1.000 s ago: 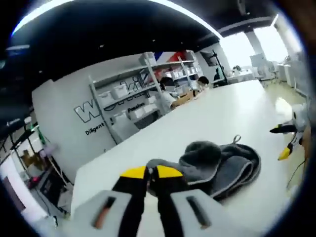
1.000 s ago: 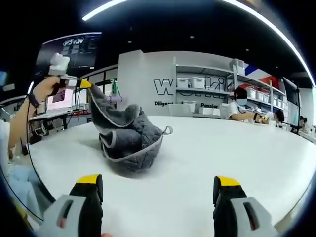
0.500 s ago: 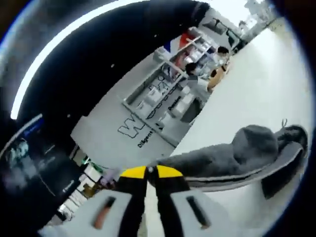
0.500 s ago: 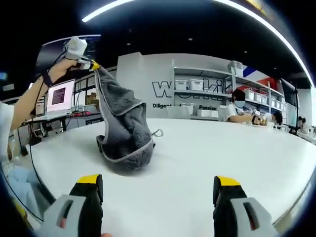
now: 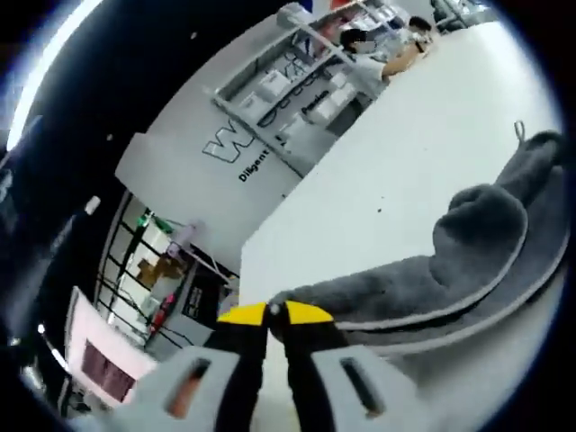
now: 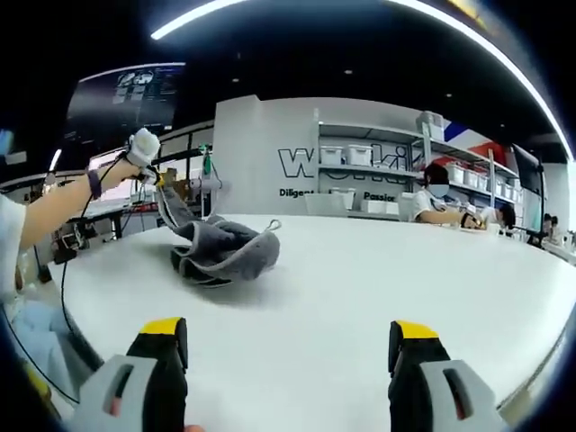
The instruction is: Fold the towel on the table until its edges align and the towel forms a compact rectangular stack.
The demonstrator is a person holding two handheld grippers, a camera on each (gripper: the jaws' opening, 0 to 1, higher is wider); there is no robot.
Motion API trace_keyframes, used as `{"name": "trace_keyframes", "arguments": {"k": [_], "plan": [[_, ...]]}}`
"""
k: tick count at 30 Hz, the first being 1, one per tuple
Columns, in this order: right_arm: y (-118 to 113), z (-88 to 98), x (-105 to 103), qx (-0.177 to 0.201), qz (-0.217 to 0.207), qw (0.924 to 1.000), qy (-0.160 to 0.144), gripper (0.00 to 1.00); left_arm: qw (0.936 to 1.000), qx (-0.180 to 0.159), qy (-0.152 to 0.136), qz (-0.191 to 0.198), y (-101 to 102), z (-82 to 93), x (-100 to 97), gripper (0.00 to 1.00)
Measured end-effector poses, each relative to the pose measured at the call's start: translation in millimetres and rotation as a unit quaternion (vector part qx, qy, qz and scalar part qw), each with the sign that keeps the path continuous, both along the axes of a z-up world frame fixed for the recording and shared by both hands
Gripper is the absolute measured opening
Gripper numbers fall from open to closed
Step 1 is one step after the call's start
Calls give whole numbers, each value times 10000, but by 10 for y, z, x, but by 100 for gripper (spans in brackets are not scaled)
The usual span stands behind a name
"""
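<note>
In the left gripper view, a corner of the grey towel (image 5: 468,261) is pinched between the pressed-together jaws of the left gripper (image 5: 274,315), while the jaws of the right gripper (image 6: 292,346) are spread wide with nothing between them, above the white table (image 6: 378,279). Half a second ago the towel was held high and hanging; now it is lowered and most of it is laid in a crumpled heap on the table, so the spreading seems only begun and no fold is made yet. The far edges of the towel are hidden in the bunched cloth, and the pinched corner itself is hard to make out behind the yellow tips.
</note>
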State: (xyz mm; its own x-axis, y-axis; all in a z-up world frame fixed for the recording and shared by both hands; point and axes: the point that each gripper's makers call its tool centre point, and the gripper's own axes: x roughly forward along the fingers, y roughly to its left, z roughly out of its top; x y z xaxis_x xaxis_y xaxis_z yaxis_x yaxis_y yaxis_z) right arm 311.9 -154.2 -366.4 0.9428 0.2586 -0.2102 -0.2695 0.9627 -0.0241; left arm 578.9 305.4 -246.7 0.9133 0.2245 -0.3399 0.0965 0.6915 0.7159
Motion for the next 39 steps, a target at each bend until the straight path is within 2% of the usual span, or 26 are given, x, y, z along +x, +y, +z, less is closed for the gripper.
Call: {"name": "trace_keyframes", "arguments": {"k": [2,6,8,14,19,27,30,31,33,34,37,39], "plan": [[24,-2,0,-21,22,10000,7,97,9999,9,138,85,90,-156,39,8],[40,-1,3,-48,29,10000,16,97,9981,-225,542,182,186,-530,52,8],[33,-2,10,-50,6,10000,23,97,9971,-337,650,230,226,-678,52,8],[55,-23,23,-80,30,9999,60,97,9922,-374,1112,412,367,-1144,-17,9],[67,-35,38,-84,44,9999,78,97,9883,-530,1328,532,455,-1405,-82,9],[87,-50,62,-79,75,9999,97,97,9890,-645,1268,403,407,-1421,-151,11],[93,-59,71,-76,91,9999,109,97,9896,-673,1238,291,350,-1407,-216,16],[94,-60,73,-73,94,9999,111,97,9899,-803,1148,213,253,-1376,-314,19],[96,-62,75,-74,104,9999,116,97,9892,-1043,1027,112,187,-1321,-361,23],[96,-63,75,-77,107,9998,119,97,9885,-1224,892,10,129,-1248,-410,27],[93,-65,77,-83,113,9998,123,97,9871,-1485,560,-184,15,-1059,-547,33],[89,-72,81,-84,107,9998,133,97,9832,-1769,251,-370,-83,-897,-655,39]]}}
